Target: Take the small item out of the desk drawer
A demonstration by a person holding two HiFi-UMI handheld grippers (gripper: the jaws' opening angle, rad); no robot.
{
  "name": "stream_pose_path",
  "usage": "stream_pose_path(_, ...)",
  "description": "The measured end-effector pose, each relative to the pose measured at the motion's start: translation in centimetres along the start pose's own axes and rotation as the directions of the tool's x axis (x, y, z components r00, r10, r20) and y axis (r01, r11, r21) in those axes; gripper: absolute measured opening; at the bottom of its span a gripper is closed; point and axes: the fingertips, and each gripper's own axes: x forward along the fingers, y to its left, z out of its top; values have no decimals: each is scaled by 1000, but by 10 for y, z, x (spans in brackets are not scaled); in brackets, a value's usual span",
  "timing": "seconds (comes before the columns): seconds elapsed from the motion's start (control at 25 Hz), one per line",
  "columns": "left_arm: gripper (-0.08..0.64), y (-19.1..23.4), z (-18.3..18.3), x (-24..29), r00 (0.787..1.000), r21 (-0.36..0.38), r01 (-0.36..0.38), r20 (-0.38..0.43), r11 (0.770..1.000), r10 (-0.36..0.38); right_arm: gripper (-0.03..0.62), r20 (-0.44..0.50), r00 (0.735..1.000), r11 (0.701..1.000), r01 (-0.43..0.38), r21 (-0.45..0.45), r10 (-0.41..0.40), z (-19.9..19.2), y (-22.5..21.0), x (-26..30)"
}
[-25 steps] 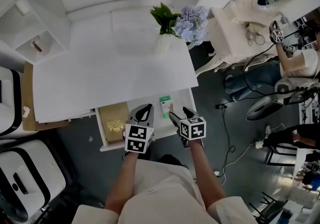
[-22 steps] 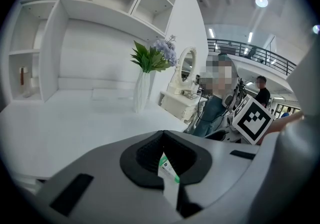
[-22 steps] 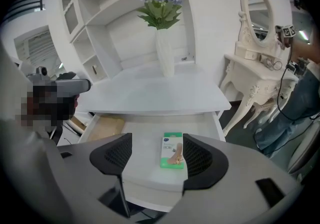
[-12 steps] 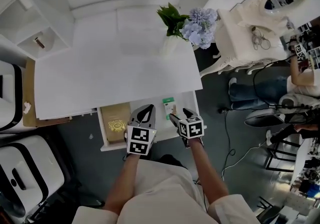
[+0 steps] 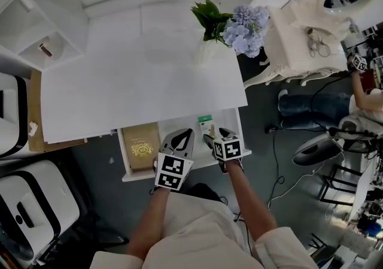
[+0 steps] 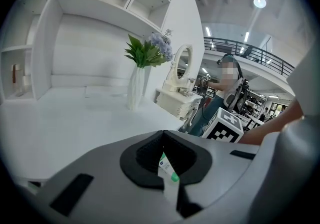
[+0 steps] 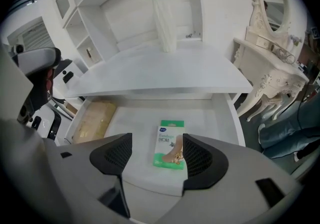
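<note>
Right of centre on the open drawer's (image 7: 220, 118) white floor: green-and-white packet (image 7: 169, 144), flat, framed untouched between spread right gripper (image 7: 156, 141) jaws. Left gripper (image 6: 163, 133) jaws pressed together near drawer front. Tan box (image 7: 95, 118) at left; white desk top (image 5: 137, 82) beyond; ornate dressing table (image 5: 311, 28) far right.

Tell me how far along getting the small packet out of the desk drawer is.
Done: the drawer stands pulled open. In hand: the right tongs hang open just over the green packet, which lies flat on the drawer floor, not gripped. Left: close on the packet and lift it out.
</note>
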Motion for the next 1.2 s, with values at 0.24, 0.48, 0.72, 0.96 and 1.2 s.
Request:
stream_pose_path(0.24,17,1,-7,1,1000,-14,-7,-11,1000,7,337,-41,999,1000,0,19,0,-7,-7,21)
stream_pose_path(0.48,17,-1,-10,-2,1000,-8,-11,-11,1000,11,337,-107,994,1000,21,18,-19,-15,-13,42)
stream_pose_path(0.72,17,13,-25,-4,998,-22,-45,-39,999,44,337,-152,987,998,65,20,-61,-21,-27,60)
stream_pose_path(0.96,17,27,-43,-4,994,-30,-76,-78,997,74,341,-172,982,996,83,20,-79,-21,-29,77)
stream_pose_path(1.2,17,37,-44,-6,993,-24,-92,-77,996,90,347,-174,973,988,154,8,-150,-15,-36,83)
